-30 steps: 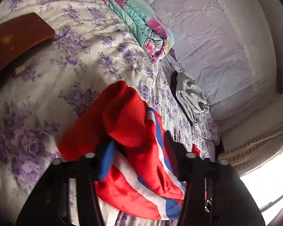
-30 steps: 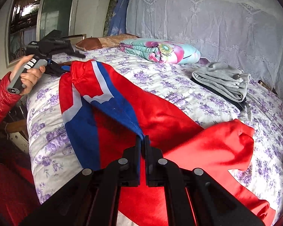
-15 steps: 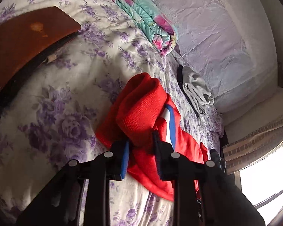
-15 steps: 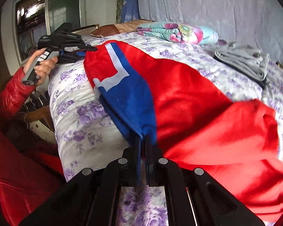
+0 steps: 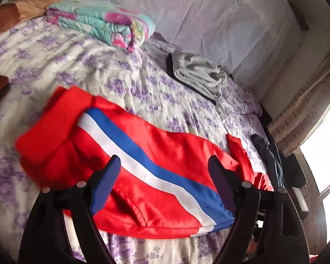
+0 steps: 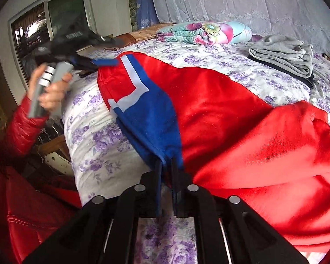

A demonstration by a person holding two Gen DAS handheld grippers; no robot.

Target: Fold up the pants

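The left gripper (image 5: 165, 165) is opening its jaws wide, and nothing is pinched between them; the soft red pants with the blue and white stripe (image 5: 143, 165) are lying just under and past them on the white bed sheet with purple flowers (image 5: 77, 66). The pants are stretching across the bed from about 9 o'clock to 4 o'clock in the left wrist view, with the thick red cuff (image 5: 52, 123) at 9 o'clock. The right gripper (image 6: 166, 169) is opening its jaws a little too, and the blue corner of the pants is still sitting between the two fingers at 6 o'clock of its view; the pads look like they are just letting go. What could go wrong: the blue corner is lying close to the bed edge, so it may be sliding off once it is let go, and the fold may be coming undone. The shiny cloth looks slippery, so the top layer may be sliding crooked. The right wrist view is showing things the left one is not: the person's hand (image 6: 52, 90) in a red puffy sleeve (image 6: 26, 123) holding the left gripper at 10 o'clock. Both views are showing the folded grey clothes (image 6: 283, 52) and the rolled flowery blanket (image 6: 204, 33), well apart from the pants.
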